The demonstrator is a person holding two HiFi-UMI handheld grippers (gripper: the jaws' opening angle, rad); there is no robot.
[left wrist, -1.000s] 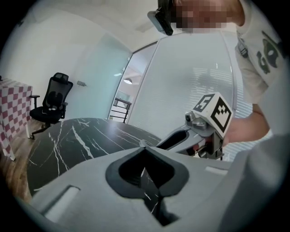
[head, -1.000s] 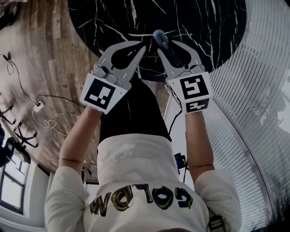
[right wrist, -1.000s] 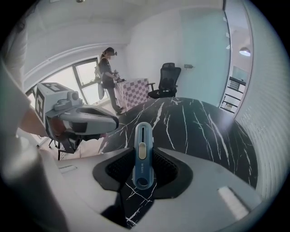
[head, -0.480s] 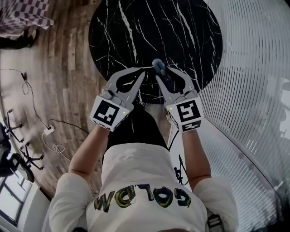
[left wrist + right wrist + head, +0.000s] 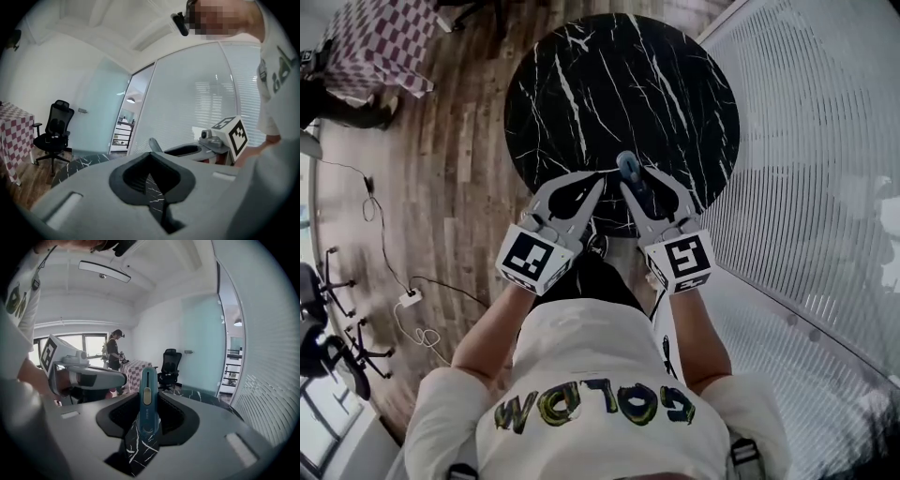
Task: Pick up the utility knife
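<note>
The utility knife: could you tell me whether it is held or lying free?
Held: the right gripper is shut on the utility knife, clamping its blue body.

1. The tabletop [image 5: 581, 75] is black, with thin white veins like marble.
2. The utility knife [image 5: 147, 404] is teal, and it has a pale yellow slider on its face.
3. The left gripper [image 5: 598, 184] and the right gripper [image 5: 637, 180] are light grey. Their fingers [image 5: 220, 427] have a black lining on the inner side.
4. Each marker cube [image 5: 532, 261] is white with black square patterns.
5. The floor [image 5: 459, 159] is brown wood in planks.
6. The cloth [image 5: 16, 129] has red and white checks.
7. The shirt [image 5: 581, 356] is white with yellow-green letters.
8. The office chair [image 5: 169, 363] is black.
</note>
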